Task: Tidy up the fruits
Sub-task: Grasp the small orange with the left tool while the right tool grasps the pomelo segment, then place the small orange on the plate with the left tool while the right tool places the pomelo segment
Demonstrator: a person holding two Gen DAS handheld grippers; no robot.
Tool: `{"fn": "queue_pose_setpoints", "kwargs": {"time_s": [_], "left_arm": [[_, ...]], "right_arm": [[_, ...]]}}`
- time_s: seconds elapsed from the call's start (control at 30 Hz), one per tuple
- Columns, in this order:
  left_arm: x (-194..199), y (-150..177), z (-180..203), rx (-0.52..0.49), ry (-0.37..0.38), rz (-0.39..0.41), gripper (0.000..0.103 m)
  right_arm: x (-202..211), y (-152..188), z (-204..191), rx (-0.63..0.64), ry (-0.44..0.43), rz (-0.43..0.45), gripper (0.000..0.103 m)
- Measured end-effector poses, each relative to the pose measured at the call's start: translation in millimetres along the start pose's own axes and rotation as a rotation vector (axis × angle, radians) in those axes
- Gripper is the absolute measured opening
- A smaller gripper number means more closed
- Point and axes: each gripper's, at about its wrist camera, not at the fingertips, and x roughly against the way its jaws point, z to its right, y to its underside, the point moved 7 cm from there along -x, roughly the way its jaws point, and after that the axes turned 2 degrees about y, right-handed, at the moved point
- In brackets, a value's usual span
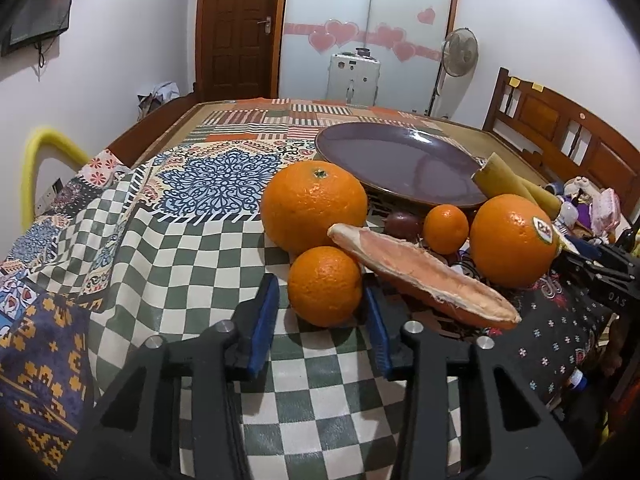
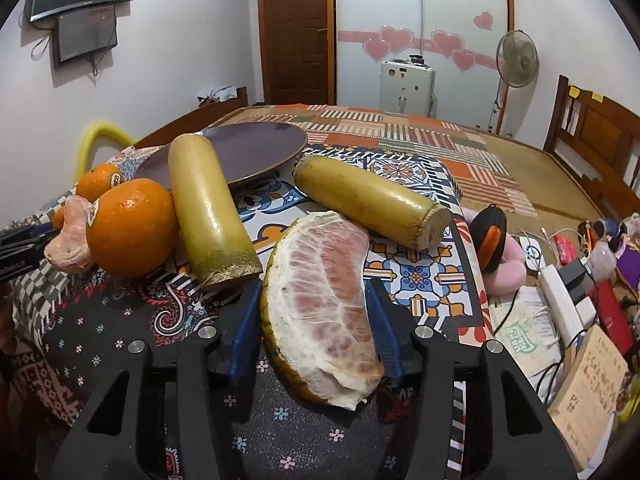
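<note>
In the left wrist view my left gripper (image 1: 322, 300) is open, its blue pads either side of a small orange (image 1: 325, 286) on the patterned cloth. Behind lie a large orange (image 1: 314, 206), a pomelo wedge (image 1: 424, 276), a tiny mandarin (image 1: 445, 229), a stickered orange (image 1: 514, 240) and a dark purple plate (image 1: 400, 160). In the right wrist view my right gripper (image 2: 314, 300) is open around a second pomelo wedge (image 2: 324, 304), pads close to its sides. Two yellow sugarcane-like pieces (image 2: 208, 204) (image 2: 368, 200) lie ahead, by the plate (image 2: 248, 152) and the stickered orange (image 2: 130, 226).
A small dark fruit (image 1: 402, 224) sits between the oranges. Clutter of cables, a power strip (image 2: 560, 304), books and toys fills the right side. A black-and-orange object (image 2: 490, 236) lies on a pink thing. Wooden bed frame (image 2: 592, 136) and fan (image 2: 516, 56) stand behind.
</note>
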Motion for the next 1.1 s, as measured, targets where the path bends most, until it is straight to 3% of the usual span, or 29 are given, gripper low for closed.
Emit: {"fn": "queue_pose_setpoints", "kwargs": {"time_s": [0.27,0.53,1.1], "left_arm": [[6,3,-4,-0.007,-0.016,-0.005,0.034],[34,2,-9,-0.014,-0.037,0.022,0.034],[87,-53,33,-0.088,-0.015,0.164,0.034]], "right_arm": [[11,3,2,-0.025,-0.003,0.011,0.047],[40,-7,-2,-0.020,0.000,0.077,0.046],[87,-58,-10,-0.005,-0.014,0.255,0.046]]}}
